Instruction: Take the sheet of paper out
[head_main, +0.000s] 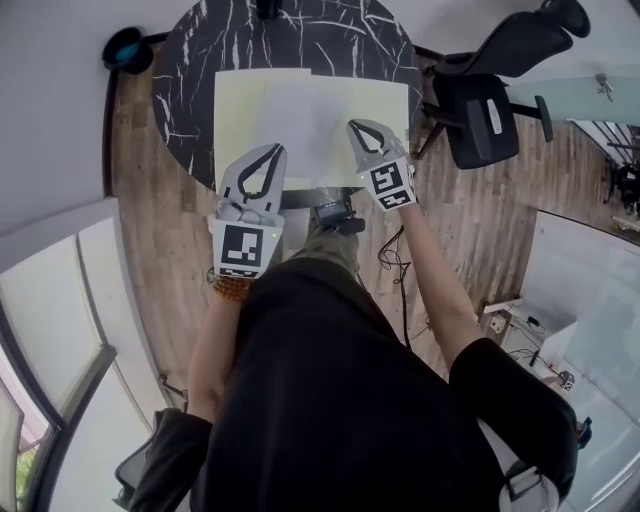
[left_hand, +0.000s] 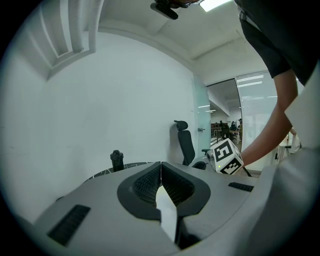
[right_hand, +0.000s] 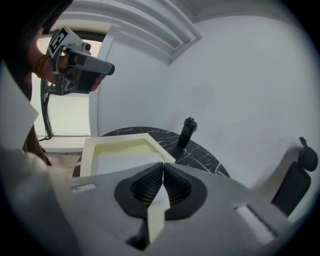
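The person in a black top is holding both tools out in front of the body, over the near side of the desk (head_main: 190, 60). The left gripper (head_main: 270, 152) is hanging over the near left part of a pale yellow tray (head_main: 235, 110). Its jaws are pressing together at the tips, and nothing is showing pinched between them. The right gripper (head_main: 354, 126) is sitting a little farther out, near the right edge of the sheet of paper (head_main: 305, 115). It is clenched as well, tips meeting, with only the pale tray showing through the gap lower down. In the right gripper view the tray is lying beyond and below the jaws, apart from them.

The white sheet of paper is lying flat inside the tray, around its middle, and neither tool is grasping it. The tray is resting on the round black desk with white veining. A black bottle (head_main: 266, 8) is standing upright at the desk's far edge. A black office chair (head_main: 480, 110) is standing on the wooden floor (head_main: 140, 170) just beside the desk, to the right
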